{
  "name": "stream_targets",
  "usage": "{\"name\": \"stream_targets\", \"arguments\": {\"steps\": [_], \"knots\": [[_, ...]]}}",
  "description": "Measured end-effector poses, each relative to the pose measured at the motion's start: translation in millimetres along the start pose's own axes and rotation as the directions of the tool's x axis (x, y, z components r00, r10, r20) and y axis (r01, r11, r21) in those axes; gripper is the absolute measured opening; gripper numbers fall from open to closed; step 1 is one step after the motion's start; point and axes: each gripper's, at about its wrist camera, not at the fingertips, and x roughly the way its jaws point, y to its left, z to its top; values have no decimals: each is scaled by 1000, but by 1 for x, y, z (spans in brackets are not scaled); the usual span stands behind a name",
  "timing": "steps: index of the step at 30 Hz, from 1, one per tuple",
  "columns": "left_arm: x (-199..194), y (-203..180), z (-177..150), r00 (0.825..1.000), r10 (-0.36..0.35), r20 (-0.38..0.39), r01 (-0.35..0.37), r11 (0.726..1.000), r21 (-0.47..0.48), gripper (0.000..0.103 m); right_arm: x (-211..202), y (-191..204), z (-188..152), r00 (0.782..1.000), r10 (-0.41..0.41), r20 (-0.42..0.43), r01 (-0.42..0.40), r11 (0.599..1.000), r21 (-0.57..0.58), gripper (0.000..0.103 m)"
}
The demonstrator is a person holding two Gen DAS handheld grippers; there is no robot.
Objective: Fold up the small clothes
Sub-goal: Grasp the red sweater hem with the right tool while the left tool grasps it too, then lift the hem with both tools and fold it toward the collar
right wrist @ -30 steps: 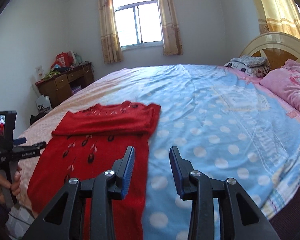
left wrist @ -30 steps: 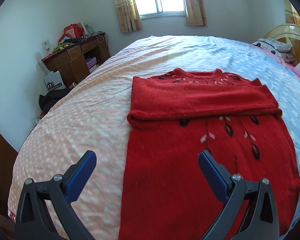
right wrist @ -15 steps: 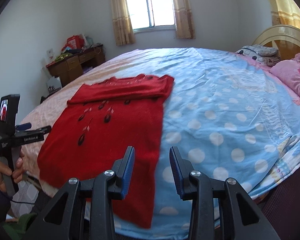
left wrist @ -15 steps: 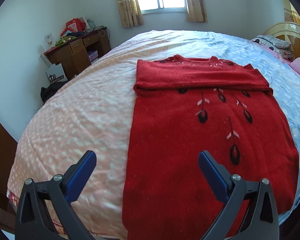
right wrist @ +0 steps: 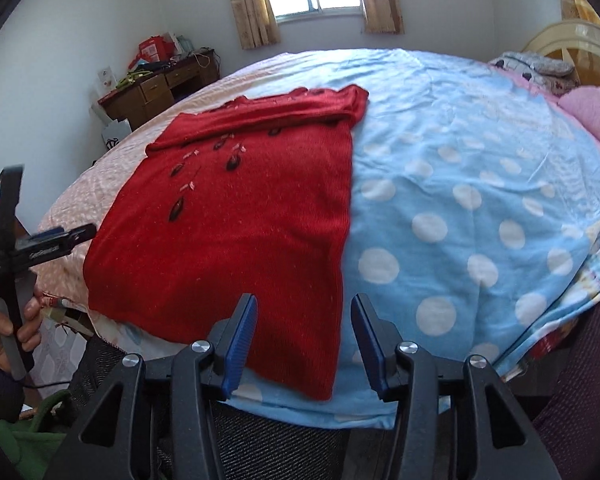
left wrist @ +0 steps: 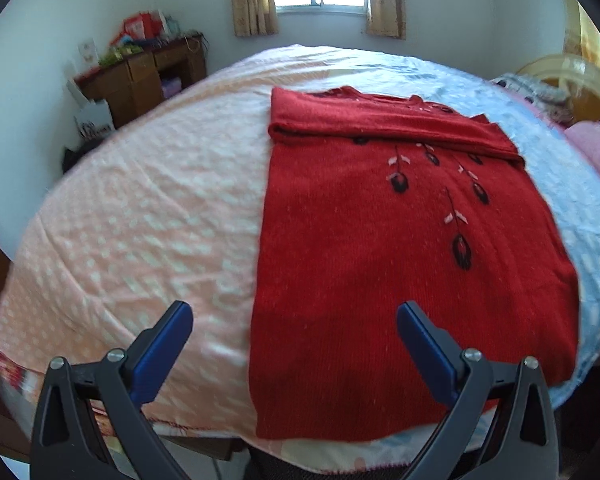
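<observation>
Lying flat on the polka-dot bedspread (right wrist: 460,168), the red knitted sweater (left wrist: 380,248) is showing its sleeves folded across. The left gripper (left wrist: 294,344) is gaping wide above its hem. The right gripper (right wrist: 304,336) is hovering narrower, empty.

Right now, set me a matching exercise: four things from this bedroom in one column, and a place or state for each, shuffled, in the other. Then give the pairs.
Things:
1. red sweater
2. left gripper
3. wooden desk
4. pink pillow

Places or states:
A. against the far wall, left of the window
B. at the head of the bed, far right
C. flat on the bedspread, sleeves folded across the chest
D. open, holding nothing

Pairs: 1-C, 2-D, 3-A, 4-B
</observation>
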Motion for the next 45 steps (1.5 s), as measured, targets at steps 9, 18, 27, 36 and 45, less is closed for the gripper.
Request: {"name": "stream_targets", "arguments": {"steps": [9, 18, 27, 36, 45], "knots": [[-13, 59, -37, 986, -166, -3, 165, 985, -39, 97, 21, -21, -10, 997, 27, -68, -20, 995, 94, 51], [12, 43, -55, 946, -306, -109, 297, 950, -94, 75, 28, -26, -14, 995, 50, -88, -38, 991, 128, 51], [27, 34, -66, 927, -343, -150, 329, 938, -112, 75, 42, -25, -21, 988, 88, -127, -70, 988, 140, 51], [34, 28, -68, 927, -336, -166, 326, 941, -85, 52, 50, -18, -26, 986, 101, -135, -85, 990, 115, 57], [26, 23, -70, 906, -388, -169, 380, 922, -74, 14, 62, -13, -30, 963, 161, -216, -142, 985, 100, 8]]}}
